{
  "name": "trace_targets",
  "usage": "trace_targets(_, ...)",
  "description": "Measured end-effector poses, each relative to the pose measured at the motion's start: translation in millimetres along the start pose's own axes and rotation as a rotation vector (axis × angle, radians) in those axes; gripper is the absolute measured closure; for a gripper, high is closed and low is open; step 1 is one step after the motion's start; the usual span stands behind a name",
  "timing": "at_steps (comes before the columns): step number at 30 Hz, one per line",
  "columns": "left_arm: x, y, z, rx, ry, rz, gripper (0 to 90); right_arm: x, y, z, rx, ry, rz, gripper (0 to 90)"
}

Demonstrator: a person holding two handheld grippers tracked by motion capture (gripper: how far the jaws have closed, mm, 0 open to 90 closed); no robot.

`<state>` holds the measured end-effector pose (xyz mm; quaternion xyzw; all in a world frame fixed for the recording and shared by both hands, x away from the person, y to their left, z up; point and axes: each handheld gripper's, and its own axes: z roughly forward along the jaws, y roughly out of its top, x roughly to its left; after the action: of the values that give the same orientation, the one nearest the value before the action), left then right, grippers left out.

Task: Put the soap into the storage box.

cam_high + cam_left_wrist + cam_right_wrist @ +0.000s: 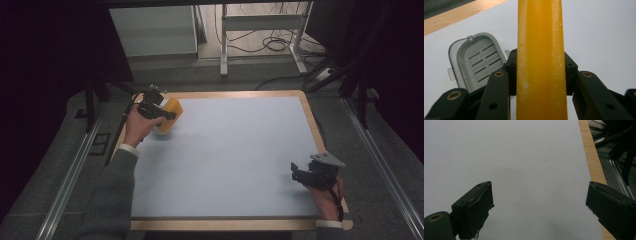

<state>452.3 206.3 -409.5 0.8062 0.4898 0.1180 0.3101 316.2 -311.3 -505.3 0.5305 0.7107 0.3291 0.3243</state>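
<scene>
An orange slab-like block [171,111] sits at the table's far left corner, and my left gripper [162,114] is shut on it. In the left gripper view the orange block [541,62] stands upright between the two black jaws, which press on its sides. A grey slotted lid or tray [477,60] lies on the white surface behind the block. My right gripper [298,172] rests near the table's front right, held by a hand. In the right gripper view my right gripper [539,207] is open wide, with bare white table between its jaws.
The white table top [235,150] has a wooden rim [310,117]. Dark carpet and metal rails flank it on both sides. A metal frame with cables [270,42] stands on the floor beyond the far edge.
</scene>
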Motion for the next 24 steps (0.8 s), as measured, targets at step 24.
trace_targets(24, 41.9, -4.3, 29.4, 0.032, 0.025, -0.148, 61.1, -1.5, -0.3, -0.8, -0.003, -0.003, 0.012, 7.5)
